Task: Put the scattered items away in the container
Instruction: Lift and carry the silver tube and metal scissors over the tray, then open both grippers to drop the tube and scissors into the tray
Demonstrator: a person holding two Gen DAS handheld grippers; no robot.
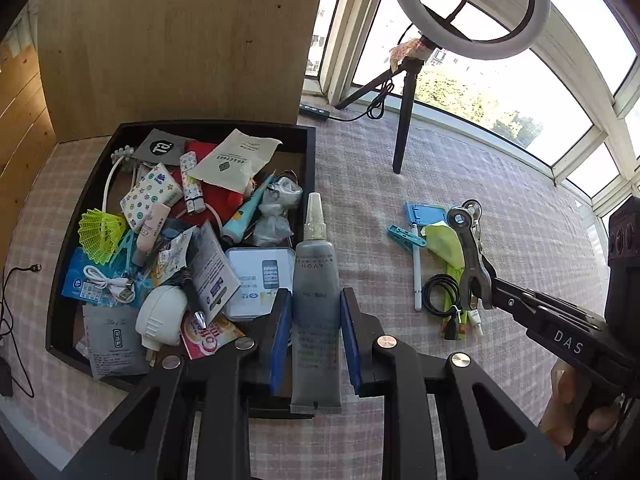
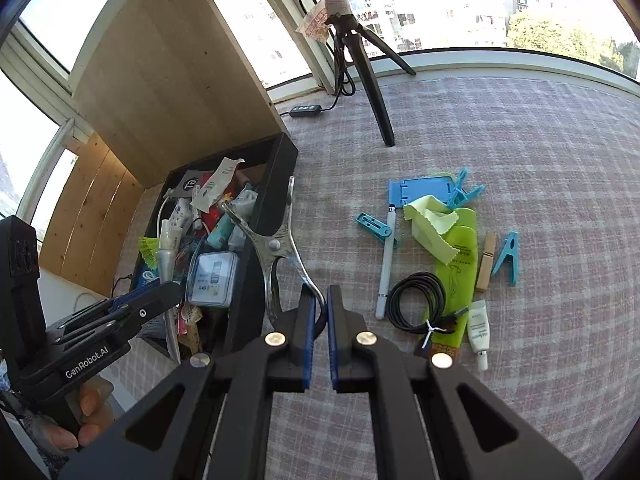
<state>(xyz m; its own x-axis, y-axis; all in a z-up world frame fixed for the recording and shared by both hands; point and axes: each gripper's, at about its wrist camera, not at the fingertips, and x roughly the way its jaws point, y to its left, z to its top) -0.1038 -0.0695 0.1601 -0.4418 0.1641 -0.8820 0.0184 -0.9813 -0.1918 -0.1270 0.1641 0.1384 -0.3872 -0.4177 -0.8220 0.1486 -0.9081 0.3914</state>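
Note:
My left gripper (image 1: 316, 308) is shut on a grey Avon tube (image 1: 316, 280) and holds it above the right rim of the black tray (image 1: 310, 160), which is full of small items. My right gripper (image 2: 319, 304) is shut on one handle of a metal hole punch (image 2: 274, 246), held in the air beside the tray's right wall (image 2: 276, 184). It also shows in the left wrist view (image 1: 470, 256). On the checked cloth lie a white pen (image 2: 386, 264), a green tube (image 2: 460, 264), a black cable (image 2: 418, 300), a small white tube (image 2: 478, 330) and blue clips (image 2: 508, 256).
A ring light tripod (image 2: 372, 88) stands at the back of the table by the window. A wooden board (image 1: 180, 40) stands behind the tray. A blue phone stand (image 2: 420, 190), a yellow cloth (image 2: 432, 222) and a wooden peg (image 2: 486, 260) lie among the scattered items.

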